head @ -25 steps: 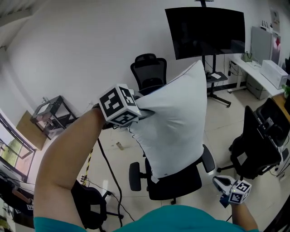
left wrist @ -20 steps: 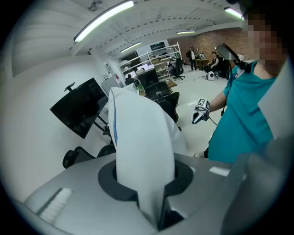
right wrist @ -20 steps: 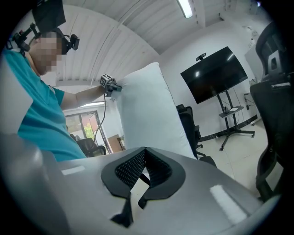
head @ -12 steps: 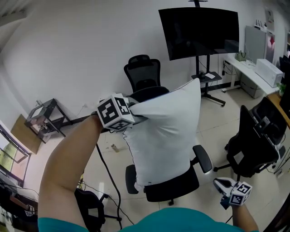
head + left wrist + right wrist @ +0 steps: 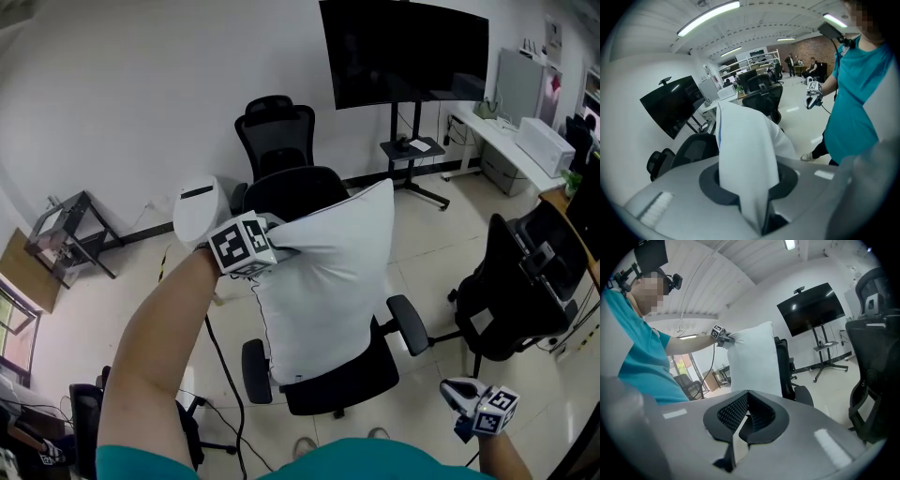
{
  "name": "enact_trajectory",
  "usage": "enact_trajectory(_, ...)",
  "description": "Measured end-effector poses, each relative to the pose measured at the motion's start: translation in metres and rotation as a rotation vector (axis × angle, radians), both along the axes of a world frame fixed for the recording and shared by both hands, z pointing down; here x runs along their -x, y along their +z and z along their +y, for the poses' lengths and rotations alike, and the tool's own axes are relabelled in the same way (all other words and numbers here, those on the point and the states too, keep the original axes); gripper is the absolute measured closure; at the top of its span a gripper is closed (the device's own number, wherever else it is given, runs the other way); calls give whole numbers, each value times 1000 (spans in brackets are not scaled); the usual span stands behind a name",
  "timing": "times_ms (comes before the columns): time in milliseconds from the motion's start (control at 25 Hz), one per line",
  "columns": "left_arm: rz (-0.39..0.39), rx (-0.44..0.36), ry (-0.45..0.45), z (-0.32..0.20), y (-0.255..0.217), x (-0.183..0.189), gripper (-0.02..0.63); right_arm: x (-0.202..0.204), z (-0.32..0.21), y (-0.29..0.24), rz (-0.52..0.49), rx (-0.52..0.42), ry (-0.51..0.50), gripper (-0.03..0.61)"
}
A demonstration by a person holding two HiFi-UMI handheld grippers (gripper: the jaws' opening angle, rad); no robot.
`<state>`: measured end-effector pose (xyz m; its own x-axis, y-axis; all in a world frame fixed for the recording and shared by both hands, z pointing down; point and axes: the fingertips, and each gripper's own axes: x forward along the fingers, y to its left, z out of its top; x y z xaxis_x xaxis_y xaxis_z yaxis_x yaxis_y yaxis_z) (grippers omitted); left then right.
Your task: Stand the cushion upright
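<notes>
At twelve o'clock, I'm pinching the cushion (image 5: 328, 272) corner in left gripper (image 5: 275, 251) jaws, right gripper (image 5: 459, 394) jaws pressed together, risking it flopping off the chair (image 5: 352, 380).

The left arm (image 5: 155, 347) stretches up and forward, forearm bare and nearly straight. At its wrist the left tongs (image 5: 270, 249) point away and downward, with their marker cube (image 5: 242, 246) on top. In the left gripper view the jaws are clamped on a pinched fold at the upper corner of the cushion (image 5: 328, 272), and white cloth fills the narrow gap between them. The right tongs (image 5: 457, 394) sit low at the person's right side, well apart from the left tongs. In the right gripper view their jaws are pressed together, tips meeting, with nothing between them.
</notes>
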<state>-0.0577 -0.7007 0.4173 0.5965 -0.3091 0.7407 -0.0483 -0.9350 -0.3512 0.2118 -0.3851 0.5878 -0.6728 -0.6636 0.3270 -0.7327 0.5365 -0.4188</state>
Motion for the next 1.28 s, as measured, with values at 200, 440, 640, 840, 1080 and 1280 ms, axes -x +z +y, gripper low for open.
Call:
enact_trajectory(200,-33,-1,23,-29,53,-2,499,-10,7,5,23,51,37,575)
enact_trajectory(440,-286,-31,-273,-107,178,58,288,-12,15,14,24,112,65,575)
enact_trajectory(640,-285,-117,-509,-139,201,85,216,-16,14,18,-3,115,77,575)
enact_trajectory(840,-191,-57,-386,-93,181,63,153,-16,6,14,27,99,34,575)
enact_trajectory(1080,-171,-9,-436,-59,168,82,114,-6,-9,6,8,53,-36,575)
enact_trajectory(1280,-46,-56,-602,-63,124,120,112,-5,-18,-2,-2,22,-69,575)
